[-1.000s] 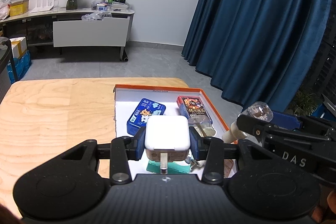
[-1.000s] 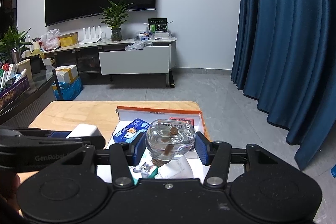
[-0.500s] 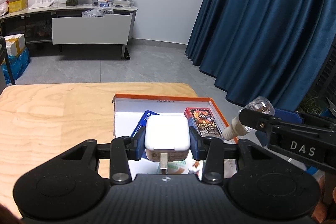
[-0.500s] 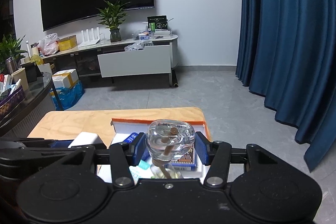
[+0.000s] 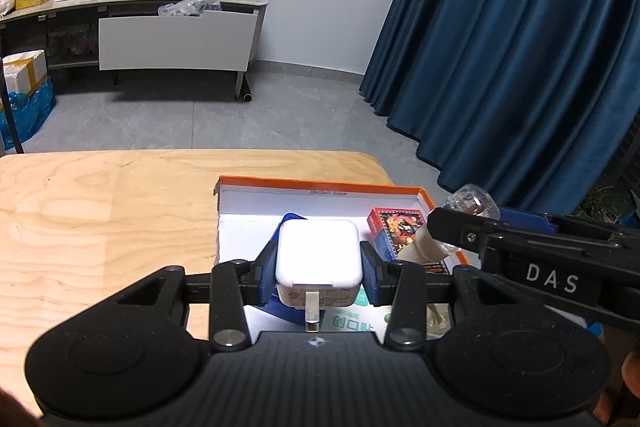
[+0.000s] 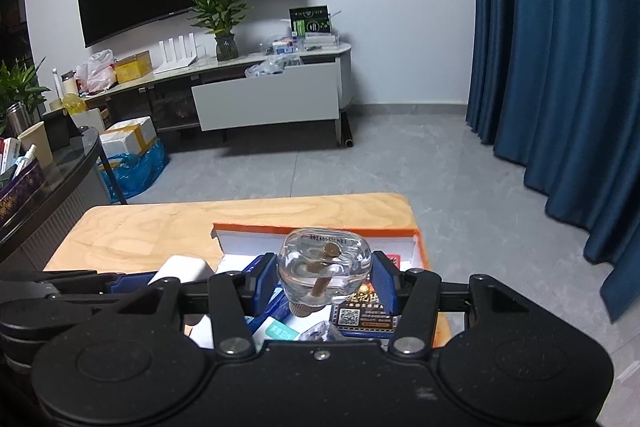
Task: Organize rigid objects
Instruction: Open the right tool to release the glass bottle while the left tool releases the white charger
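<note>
My left gripper is shut on a white plug charger, held above the orange-rimmed white box on the wooden table. My right gripper is shut on a clear glass bottle with a tan neck, also above the box. The bottle shows at the right in the left wrist view, and the charger at the left in the right wrist view. The box holds a red card pack, a blue tin mostly hidden by the charger, and a teal packet.
The table's far edge and right edge drop to a grey floor. Blue curtains hang at the right. A TV cabinet stands far back. A dark side table with clutter is at the left in the right wrist view.
Both grippers have risen and pulled back with their objects, so the box looks lower and farther. The grips have not changed.
</note>
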`<state>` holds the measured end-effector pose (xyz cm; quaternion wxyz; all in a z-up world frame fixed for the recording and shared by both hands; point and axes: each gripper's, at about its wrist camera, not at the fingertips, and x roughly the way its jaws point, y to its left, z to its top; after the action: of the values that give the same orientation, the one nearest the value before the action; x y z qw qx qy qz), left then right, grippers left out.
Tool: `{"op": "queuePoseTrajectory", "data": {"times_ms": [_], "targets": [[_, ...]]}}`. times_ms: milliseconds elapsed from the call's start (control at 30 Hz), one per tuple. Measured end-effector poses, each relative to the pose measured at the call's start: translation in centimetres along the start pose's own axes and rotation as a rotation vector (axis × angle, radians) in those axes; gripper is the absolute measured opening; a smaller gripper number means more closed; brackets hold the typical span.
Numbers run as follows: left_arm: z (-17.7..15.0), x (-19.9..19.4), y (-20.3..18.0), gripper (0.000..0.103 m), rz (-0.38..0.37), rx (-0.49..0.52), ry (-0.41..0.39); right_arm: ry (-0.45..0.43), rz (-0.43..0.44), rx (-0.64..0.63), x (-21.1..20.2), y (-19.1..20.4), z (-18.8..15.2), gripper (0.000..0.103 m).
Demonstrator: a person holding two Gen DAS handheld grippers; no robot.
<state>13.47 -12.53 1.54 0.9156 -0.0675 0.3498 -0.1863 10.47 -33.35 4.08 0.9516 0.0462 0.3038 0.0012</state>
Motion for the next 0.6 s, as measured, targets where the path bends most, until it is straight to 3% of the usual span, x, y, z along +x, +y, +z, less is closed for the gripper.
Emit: {"op": "queuePoseTrajectory", "data": {"times_ms": [100, 600], "targets": [[0.1, 0.3, 0.1, 0.043, 0.002, -0.002, 0.005, -0.017, 0.005, 0.014, 0.2, -0.4, 0.0, 0.070], [-1.1, -0.8, -0.6, 0.043, -0.050, -0.001, 0.020, -0.129, -0.080, 0.042, -5.3, -1.8, -1.6, 0.078]]}}
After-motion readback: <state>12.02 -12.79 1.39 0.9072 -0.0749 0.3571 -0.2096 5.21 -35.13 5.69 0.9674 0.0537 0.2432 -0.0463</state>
